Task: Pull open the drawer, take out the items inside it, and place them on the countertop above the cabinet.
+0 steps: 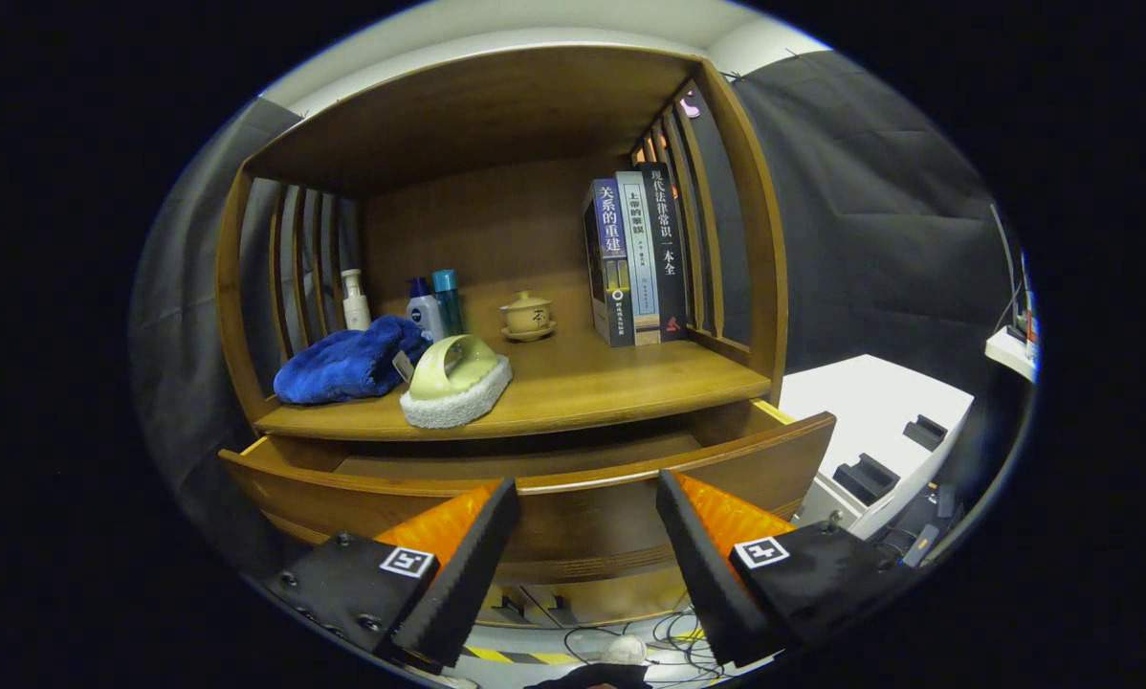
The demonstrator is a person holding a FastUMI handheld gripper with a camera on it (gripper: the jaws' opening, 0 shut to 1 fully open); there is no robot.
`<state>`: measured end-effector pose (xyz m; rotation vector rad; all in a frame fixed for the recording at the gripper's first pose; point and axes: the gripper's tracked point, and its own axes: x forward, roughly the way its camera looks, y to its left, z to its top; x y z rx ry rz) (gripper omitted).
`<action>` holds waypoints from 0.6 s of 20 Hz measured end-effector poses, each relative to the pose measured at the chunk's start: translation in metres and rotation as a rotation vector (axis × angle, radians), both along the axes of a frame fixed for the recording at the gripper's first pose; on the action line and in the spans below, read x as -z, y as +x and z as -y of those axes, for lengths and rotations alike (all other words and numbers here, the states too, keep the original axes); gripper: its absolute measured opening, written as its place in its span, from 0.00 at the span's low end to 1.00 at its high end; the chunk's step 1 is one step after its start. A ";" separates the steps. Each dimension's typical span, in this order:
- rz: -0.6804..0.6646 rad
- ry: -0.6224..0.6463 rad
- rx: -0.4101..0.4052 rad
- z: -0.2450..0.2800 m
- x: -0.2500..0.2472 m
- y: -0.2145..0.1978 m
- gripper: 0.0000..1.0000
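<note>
The claw (587, 498) gapes empty before the pulled-out drawer (554, 493). Its front panel hides the inside. On the surface (583, 383) above, the blue towel (348, 362) partly covers the bottles (429, 308).

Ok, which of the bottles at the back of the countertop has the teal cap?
The tallest bottle, rightmost of the three, just left of the lidded teacup. The white pump bottle and white blue-capped bottle stand further left. The tongs are open.

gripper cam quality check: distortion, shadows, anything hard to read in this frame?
Gripper view: strong fisheye bowing, the cabinet posts and drawer front curve; the drawer interior lies in shadow under the countertop, so its contents cannot be judged; the books, blue cloth and scrub brush are evenly lit and sharp; the open gripper hangs in front of the drawer, holding nothing.
</note>
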<state>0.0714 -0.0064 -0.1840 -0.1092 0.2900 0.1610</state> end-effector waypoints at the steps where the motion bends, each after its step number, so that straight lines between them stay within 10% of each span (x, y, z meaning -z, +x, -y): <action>1: -0.002 0.005 0.000 0.000 0.000 0.001 0.98; 12: 0.000 -0.005 0.004 -0.005 0.001 0.020 0.98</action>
